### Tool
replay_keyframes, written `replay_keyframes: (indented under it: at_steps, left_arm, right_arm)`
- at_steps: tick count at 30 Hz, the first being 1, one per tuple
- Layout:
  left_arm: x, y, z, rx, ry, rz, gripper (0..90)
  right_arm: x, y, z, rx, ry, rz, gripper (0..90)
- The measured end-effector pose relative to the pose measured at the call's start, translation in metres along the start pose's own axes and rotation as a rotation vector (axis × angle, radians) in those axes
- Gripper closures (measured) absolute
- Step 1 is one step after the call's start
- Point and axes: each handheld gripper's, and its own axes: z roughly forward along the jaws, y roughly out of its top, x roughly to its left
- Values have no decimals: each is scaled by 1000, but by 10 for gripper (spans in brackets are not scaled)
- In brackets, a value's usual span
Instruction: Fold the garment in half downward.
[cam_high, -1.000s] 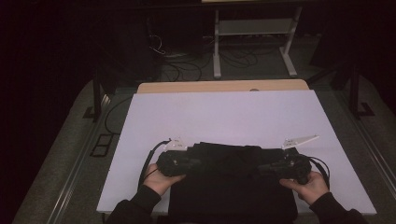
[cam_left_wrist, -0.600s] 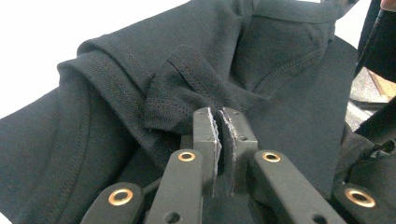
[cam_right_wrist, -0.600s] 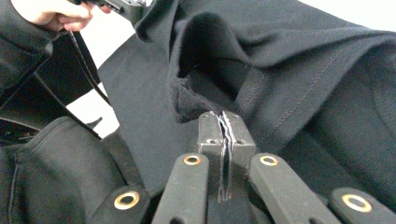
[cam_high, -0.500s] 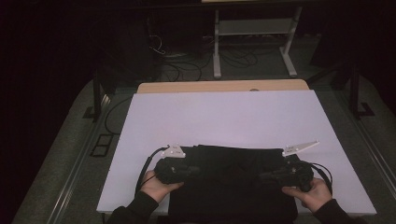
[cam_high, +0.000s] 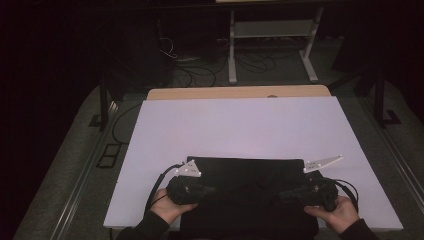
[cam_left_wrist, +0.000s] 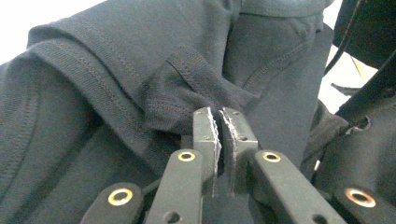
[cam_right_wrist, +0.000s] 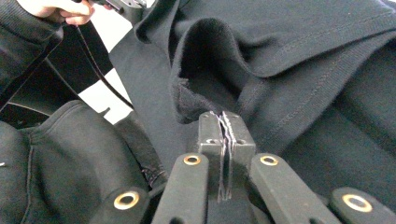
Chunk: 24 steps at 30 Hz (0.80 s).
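A black garment (cam_high: 247, 182) lies folded flat on the white table cover (cam_high: 240, 130), near the front edge. My left gripper (cam_high: 212, 190) is at the garment's left side and its jaws stand together, pinching a stitched fold of the dark cloth (cam_left_wrist: 187, 88). My right gripper (cam_high: 281, 195) is at the garment's right side, also shut on a bunched edge of the cloth (cam_right_wrist: 205, 98). A hand grips each tool from the near side. In the left gripper view the left gripper (cam_left_wrist: 219, 122) has fabric caught between its jaws, and in the right gripper view so has the right gripper (cam_right_wrist: 225, 125).
A wooden table edge (cam_high: 240, 92) shows beyond the white cover. Farther back stand a white metal frame (cam_high: 270, 35) and loose cables (cam_high: 190, 65) on the floor. A black post (cam_high: 104, 102) stands at the table's left. The person's other hand (cam_right_wrist: 65, 11) appears in the right gripper view.
Both hands have drawn a little toward the near edge of the table, and the garment has come with them. Both grips have stayed the same.
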Motion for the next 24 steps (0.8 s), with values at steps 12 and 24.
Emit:
replay_keyframes:
  at_steps: [12,24]
  left_arm:
    - [0,-3,2,31,-17,-3,827]
    - [0,-3,-1,0,19,11,659]
  right_arm:
    - [-1,-4,3,32,5,11,840]
    - [-3,-4,2,25,-16,10,628]
